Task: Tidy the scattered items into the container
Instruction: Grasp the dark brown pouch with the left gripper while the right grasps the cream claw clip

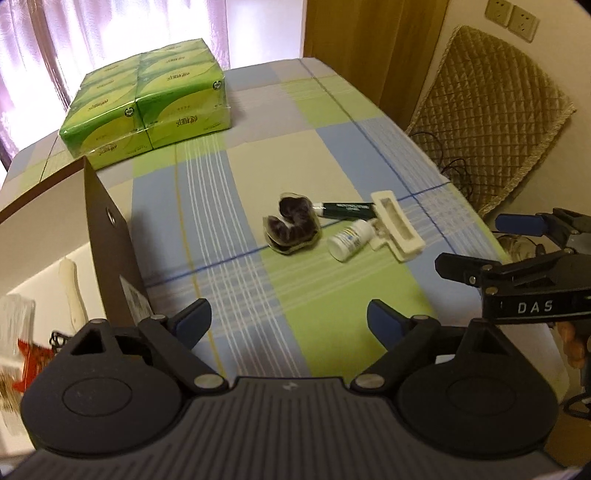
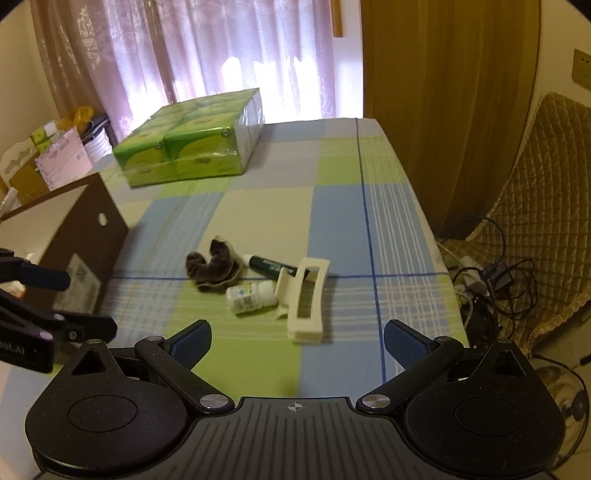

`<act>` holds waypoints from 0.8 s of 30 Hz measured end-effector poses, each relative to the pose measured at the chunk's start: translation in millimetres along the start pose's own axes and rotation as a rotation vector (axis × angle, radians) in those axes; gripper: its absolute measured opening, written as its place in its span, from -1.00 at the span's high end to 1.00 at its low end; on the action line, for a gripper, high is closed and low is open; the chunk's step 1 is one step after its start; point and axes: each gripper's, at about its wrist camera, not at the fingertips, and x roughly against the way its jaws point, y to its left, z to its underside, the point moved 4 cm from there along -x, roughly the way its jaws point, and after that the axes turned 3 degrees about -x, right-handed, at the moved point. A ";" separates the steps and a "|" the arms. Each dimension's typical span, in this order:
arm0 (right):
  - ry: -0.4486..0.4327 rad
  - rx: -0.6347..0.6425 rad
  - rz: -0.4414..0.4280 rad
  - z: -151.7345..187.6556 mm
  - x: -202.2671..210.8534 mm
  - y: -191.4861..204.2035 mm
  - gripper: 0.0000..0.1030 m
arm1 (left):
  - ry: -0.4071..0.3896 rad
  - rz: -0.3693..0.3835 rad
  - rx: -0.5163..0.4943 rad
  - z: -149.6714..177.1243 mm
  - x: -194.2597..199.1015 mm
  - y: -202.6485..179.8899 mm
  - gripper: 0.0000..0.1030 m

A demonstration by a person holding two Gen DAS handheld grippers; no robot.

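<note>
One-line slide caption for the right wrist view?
Open right gripper hovers before hair clip, small white bottle, dark tube and dark scrunchie on the checked tablecloth.

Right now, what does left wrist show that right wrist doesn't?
Left wrist only: inside the box, a pale handled item and red packaging; wall sockets.
Right wrist only: bags and cartons by the curtain, cables on the floor.
Both: scrunchie, green tube, white bottle, cream clip, green tissue pack, and both grippers, left and right, jaws open, empty.
</note>
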 end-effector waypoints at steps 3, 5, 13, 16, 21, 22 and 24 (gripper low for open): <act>0.015 -0.004 -0.007 -4.6 -20.3 -2.5 -0.61 | 0.015 -0.003 -0.007 -9.8 -13.2 4.8 -0.67; 0.038 -0.021 -0.009 -6.9 -34.7 -5.8 -0.61 | 0.030 -0.004 -0.010 -14.9 -22.8 7.2 -0.64; 0.093 -0.006 0.004 -10.5 -78.0 -10.7 -0.26 | 0.087 0.003 -0.040 -31.3 -57.6 11.3 -0.54; 0.094 -0.011 0.010 -11.1 -89.1 -15.1 -0.26 | 0.105 0.005 -0.054 -35.4 -69.1 10.7 -0.52; 0.099 0.004 0.014 -8.3 -95.4 -21.2 0.19 | 0.121 0.006 -0.071 -42.1 -84.8 10.1 -0.43; 0.094 0.001 0.026 -8.4 -94.7 -23.9 0.19 | 0.121 0.009 -0.070 -43.5 -87.0 9.8 -0.42; 0.088 -0.014 0.048 -8.8 -92.5 -31.5 0.19 | 0.123 0.021 -0.059 -46.4 -91.9 9.2 -0.41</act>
